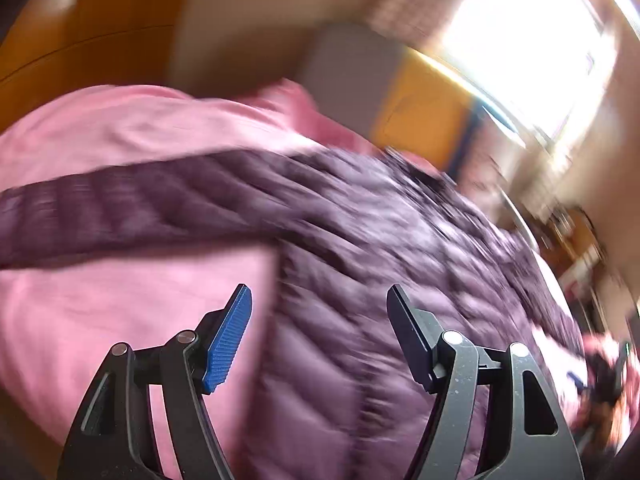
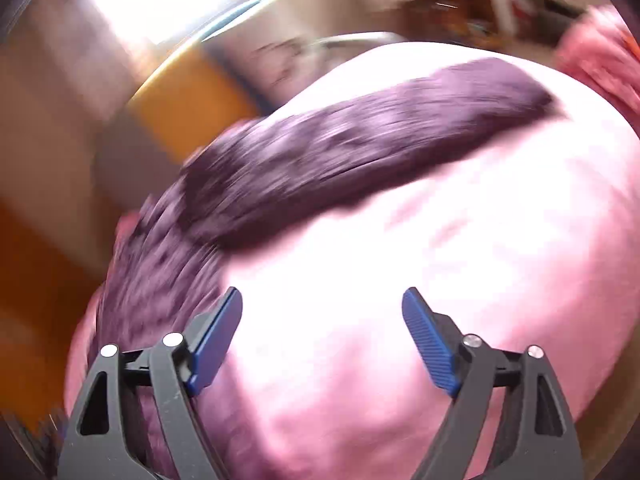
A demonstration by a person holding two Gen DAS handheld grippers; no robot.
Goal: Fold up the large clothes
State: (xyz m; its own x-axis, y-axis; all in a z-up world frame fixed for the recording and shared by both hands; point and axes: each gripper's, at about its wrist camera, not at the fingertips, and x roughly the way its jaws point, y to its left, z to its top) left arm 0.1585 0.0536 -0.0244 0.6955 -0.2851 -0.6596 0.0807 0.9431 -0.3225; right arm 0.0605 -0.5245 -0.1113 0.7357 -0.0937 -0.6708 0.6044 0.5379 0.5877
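Looking through both wrist cameras, I count one purple quilted jacket (image 1: pixel 360 248) spread over one pink bedsheet (image 1: pixel 100 312), which seems to cover a bed. My left gripper (image 1: pixel 319 300) hovers above the jacket's body with its jaws wide and nothing between them. From that view one sleeve (image 1: pixel 120 216) stretches out to the left across the sheet. My right gripper (image 2: pixel 322 304) hangs over bare pink sheet just beside the jacket, its jaws also spread wide and holding nothing. In the right view I see one other sleeve (image 2: pixel 380 136) lying outstretched across the sheet. Both pictures are heavily blurred. I make out one bright window (image 1: pixel 528 40) and one orange panel (image 1: pixel 420 116) beyond the bed; the rest is too smeared to name.
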